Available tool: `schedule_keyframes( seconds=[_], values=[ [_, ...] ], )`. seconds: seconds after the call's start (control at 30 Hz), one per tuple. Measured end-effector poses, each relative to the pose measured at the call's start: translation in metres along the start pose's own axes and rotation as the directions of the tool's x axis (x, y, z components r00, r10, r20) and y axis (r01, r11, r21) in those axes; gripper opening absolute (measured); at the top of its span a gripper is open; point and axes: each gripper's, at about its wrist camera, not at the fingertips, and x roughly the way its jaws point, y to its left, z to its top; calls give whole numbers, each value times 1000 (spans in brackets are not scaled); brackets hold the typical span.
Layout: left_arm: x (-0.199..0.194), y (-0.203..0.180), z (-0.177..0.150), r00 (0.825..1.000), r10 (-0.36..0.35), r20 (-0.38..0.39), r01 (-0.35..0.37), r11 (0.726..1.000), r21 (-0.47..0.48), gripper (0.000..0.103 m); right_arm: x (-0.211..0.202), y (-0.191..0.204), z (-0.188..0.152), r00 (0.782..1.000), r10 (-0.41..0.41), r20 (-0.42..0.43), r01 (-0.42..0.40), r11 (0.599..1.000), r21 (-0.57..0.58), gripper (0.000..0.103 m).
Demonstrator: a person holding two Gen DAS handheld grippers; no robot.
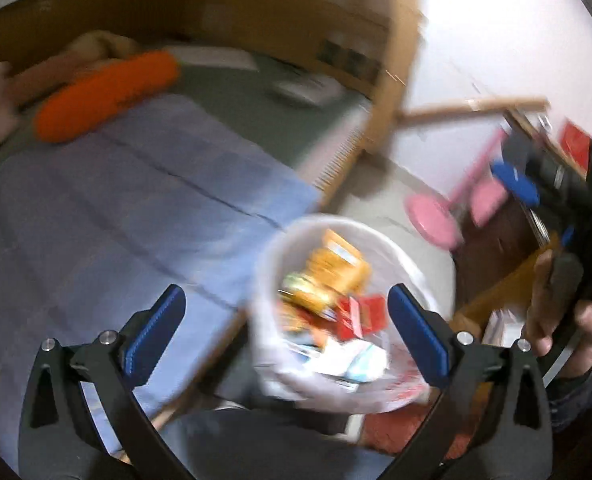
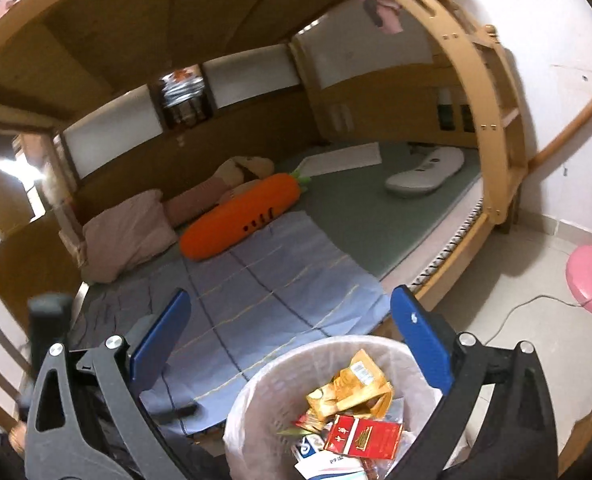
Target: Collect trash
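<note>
A white trash bin [image 1: 411, 264] lined with a clear bag stands on the floor beside the bed. It holds an orange snack wrapper [image 1: 335, 264], a red carton [image 1: 361, 314] and white paper. My left gripper [image 1: 288, 332] is open and empty above the bin; this view is motion-blurred. In the right wrist view the bin [image 2: 264, 392] sits at the bottom centre with the orange wrapper [image 2: 355, 388] and red carton [image 2: 361, 438] inside. My right gripper [image 2: 292, 344] is open and empty above the bin's near rim. The right gripper also shows in the left wrist view [image 1: 515, 184].
A bunk bed with a blue sheet [image 2: 264, 280] holds an orange carrot pillow [image 2: 240, 216], pink pillows [image 2: 128, 236] and a white object [image 2: 425, 176]. A wooden ladder post [image 2: 495, 152] stands at the bed's foot. A pink fan base [image 2: 591, 280] and its cable lie on the tiled floor.
</note>
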Motion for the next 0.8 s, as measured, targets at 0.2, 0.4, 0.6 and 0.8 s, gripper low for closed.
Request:
schedule_keyframes(
  seconds=[0.2,0.4,0.6,0.8],
  values=[
    [-94,111,-16,916,381,125,-357,917,-178,100,53,77,0,994,77,-83,-85,992,-93,100],
    [-163,196,-45,712,693,118,-612,694,-380,100,127,214,-29,948,212,-236,-263,941,-214,100],
    [-184,250,-84,613,788,59,-640,539,-548,100,186,327,-66,910,264,-319,-367,872,-324,100],
    [-192,277,-105,609,793,9,-635,495,-593,100,225,371,-95,897,269,-352,-395,845,-360,100]
  ],
)
